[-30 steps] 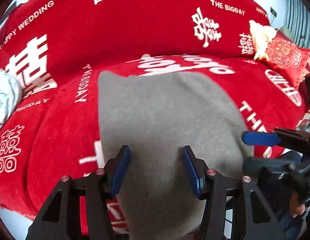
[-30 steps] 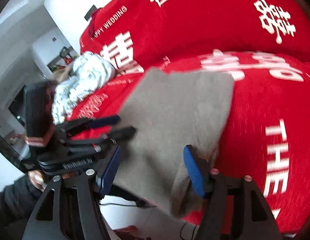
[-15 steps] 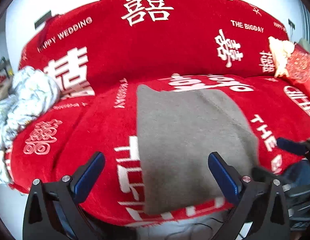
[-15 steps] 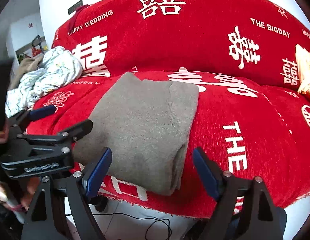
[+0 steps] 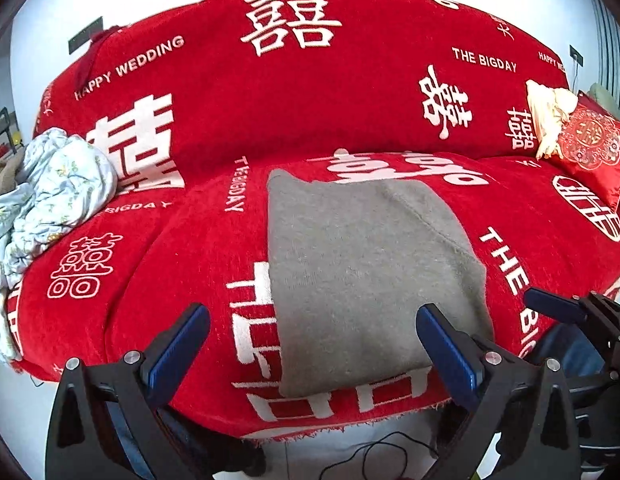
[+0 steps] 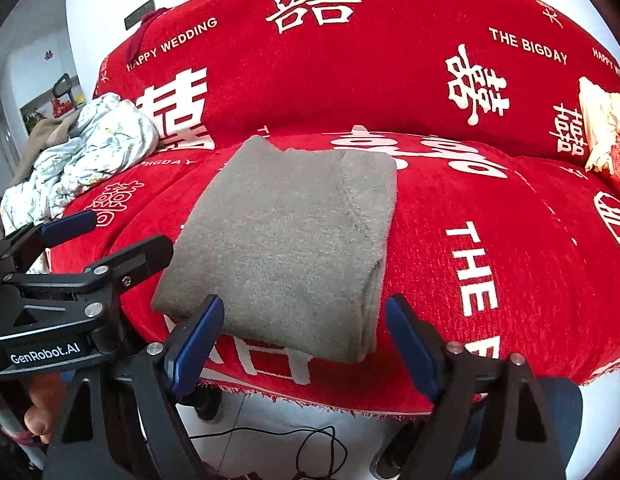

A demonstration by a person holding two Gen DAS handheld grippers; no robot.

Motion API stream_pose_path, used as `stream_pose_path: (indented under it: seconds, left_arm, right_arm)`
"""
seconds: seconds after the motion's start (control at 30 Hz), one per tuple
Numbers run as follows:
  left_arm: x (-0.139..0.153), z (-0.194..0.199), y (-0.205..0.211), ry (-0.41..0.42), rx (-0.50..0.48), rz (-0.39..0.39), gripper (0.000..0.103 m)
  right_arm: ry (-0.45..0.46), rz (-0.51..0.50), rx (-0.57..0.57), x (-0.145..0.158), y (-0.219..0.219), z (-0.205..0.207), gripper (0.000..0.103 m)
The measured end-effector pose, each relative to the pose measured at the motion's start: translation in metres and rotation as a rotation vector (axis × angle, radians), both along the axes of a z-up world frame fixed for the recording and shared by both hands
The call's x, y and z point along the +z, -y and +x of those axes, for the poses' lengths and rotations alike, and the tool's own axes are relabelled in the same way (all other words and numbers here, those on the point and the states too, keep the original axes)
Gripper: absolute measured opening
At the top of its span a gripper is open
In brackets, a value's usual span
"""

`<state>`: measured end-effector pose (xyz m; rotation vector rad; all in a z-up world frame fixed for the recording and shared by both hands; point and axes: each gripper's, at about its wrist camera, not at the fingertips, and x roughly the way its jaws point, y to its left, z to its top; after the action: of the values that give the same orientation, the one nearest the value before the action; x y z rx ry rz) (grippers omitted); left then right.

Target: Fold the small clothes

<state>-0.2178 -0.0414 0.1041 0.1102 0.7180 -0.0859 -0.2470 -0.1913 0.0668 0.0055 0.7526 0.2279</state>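
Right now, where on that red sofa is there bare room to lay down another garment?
Bare seat lies right of the folded grey garment, up to the red cushion. A narrower strip lies left of it, before the crumpled floral cloth. That left end is crowded.

Folded grey garment [image 6: 294,240], red sofa cover [image 6: 490,240]

The folded garment [image 5: 362,272] lies on the sofa seat [image 5: 190,248], crumpled bedding [image 5: 50,196] to its left.
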Motion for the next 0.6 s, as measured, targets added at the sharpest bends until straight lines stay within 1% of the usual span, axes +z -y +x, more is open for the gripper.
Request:
stream_pose_path:
  seconds: [0.1, 0.2, 0.27, 0.4, 0.6]
  left_arm:
    - [0.001, -0.006, -0.002, 0.031, 0.035, 0.004, 0.103]
    - [-0.003, -0.008, -0.004, -0.004, 0.038, -0.013, 0.103]
    - [-0.004, -0.007, -0.006, -0.02, 0.051, -0.01, 0.103]
    - [-0.001, -0.014, -0.007, 0.005, 0.057, -0.009, 0.103]
    - [0.002, -0.018, -0.005, 0.009, 0.034, -0.011, 0.103]
  right_arm:
    - [0.0, 0.0, 0.003, 0.001, 0.0, -0.001, 0.085]
    - [0.002, -0.01, 0.0, 0.002, -0.002, -0.003, 0.085]
    - [0.003, -0.027, 0.001, 0.002, -0.005, -0.005, 0.085]
    - [0.012, -0.029, 0.007, 0.004, -0.006, -0.008, 0.085]
    - [0.023, -0.04, 0.008, 0.008, -0.009, -0.011, 0.085]
